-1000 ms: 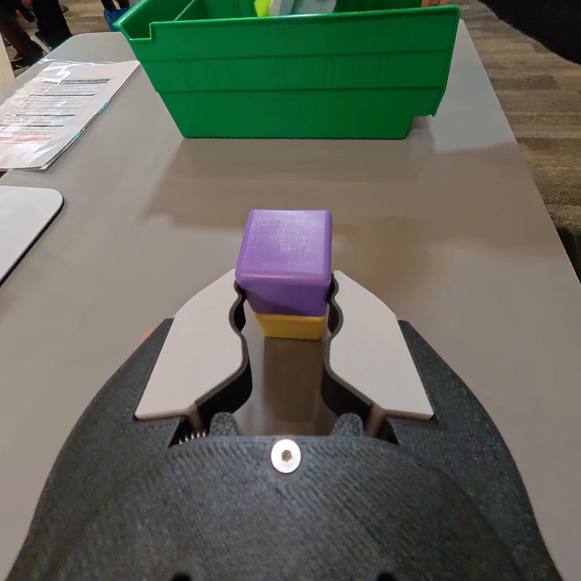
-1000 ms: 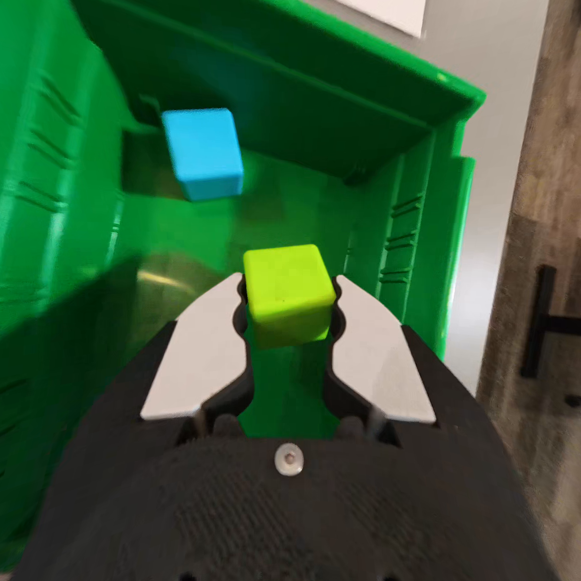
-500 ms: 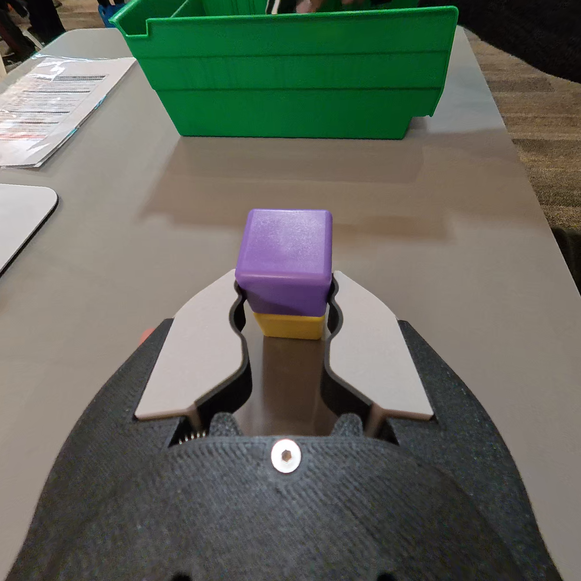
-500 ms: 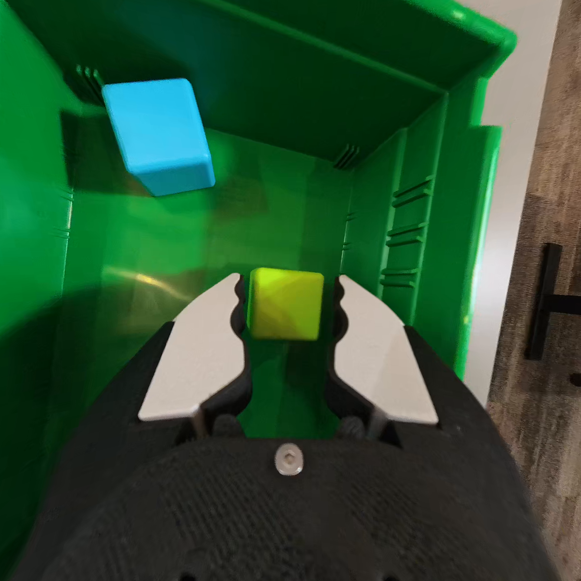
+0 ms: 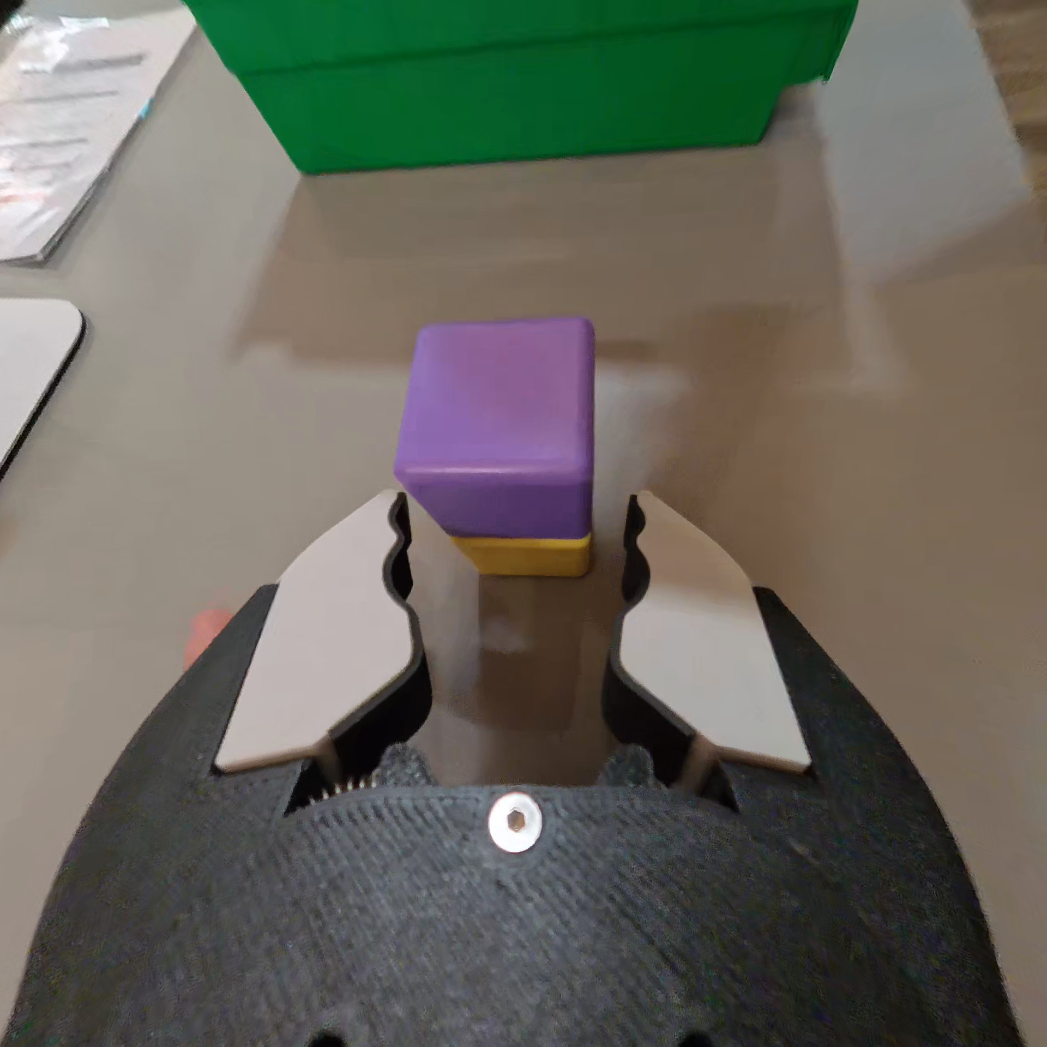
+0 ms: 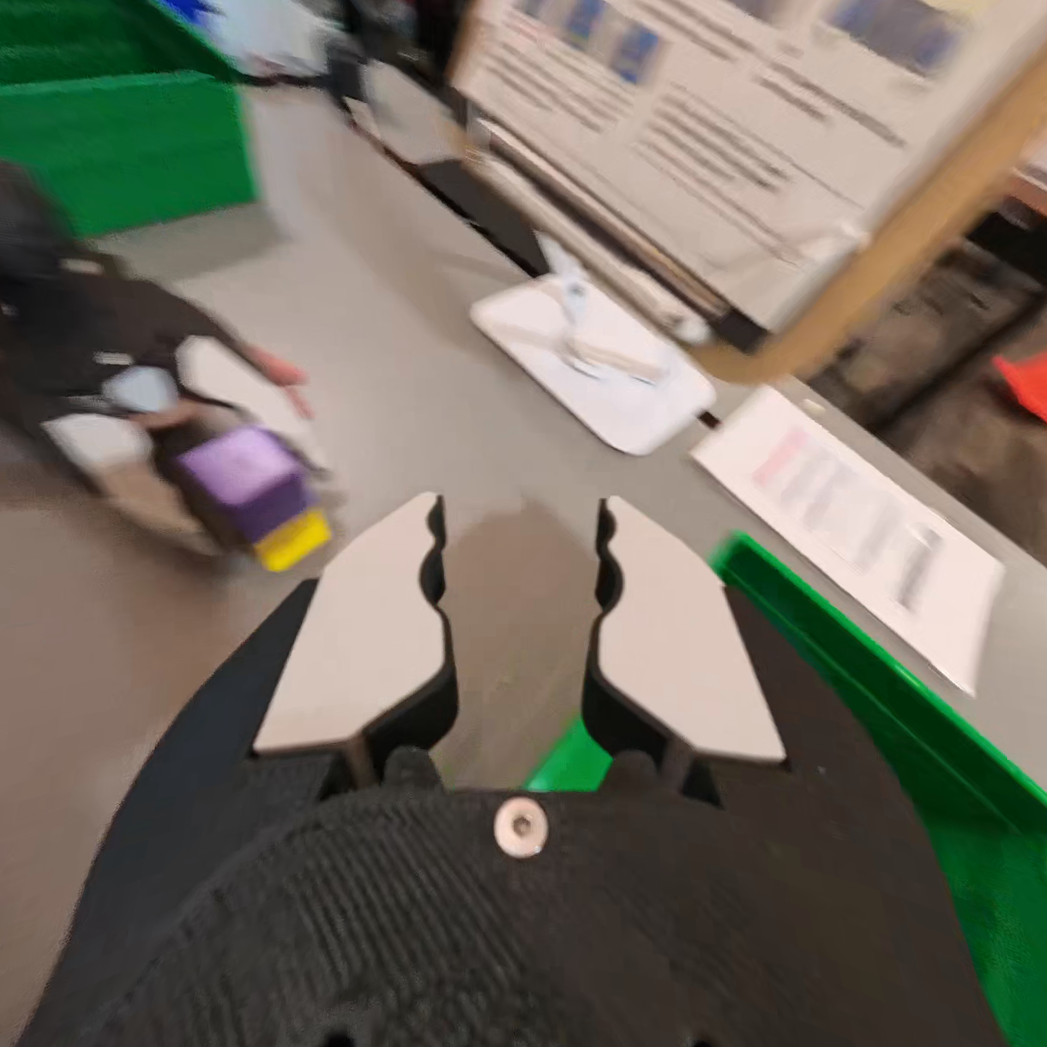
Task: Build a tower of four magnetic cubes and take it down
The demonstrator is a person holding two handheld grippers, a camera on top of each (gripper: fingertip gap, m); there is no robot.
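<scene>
1. The table (image 5: 793, 396), grey and glossy, is being shown under everything in both views.
2. The green bin (image 5: 510, 85) is being seen at the far end of the table in the left wrist view; a green bin edge (image 6: 884, 668) is being seen just under the right gripper in the right wrist view.
3. The left gripper (image 5: 516, 498) is being held low over the table with its jaws spread wider than the block stack; nothing is being gripped, and a gap is being left on each side.
4. The right gripper (image 6: 520, 501) is being held above the table with its jaws parted and nothing between them; this view is blurred.
5. A white tray (image 6: 612, 396) and a printed sheet (image 6: 850, 527) are being seen beyond the right gripper.
6. The purple block (image 5: 498, 419) is being carried squarely on top of the yellow block, just ahead of the left fingertips.
7. The yellow block (image 5: 527, 558) is being seen resting on the table, mostly hidden under the purple one.
</scene>
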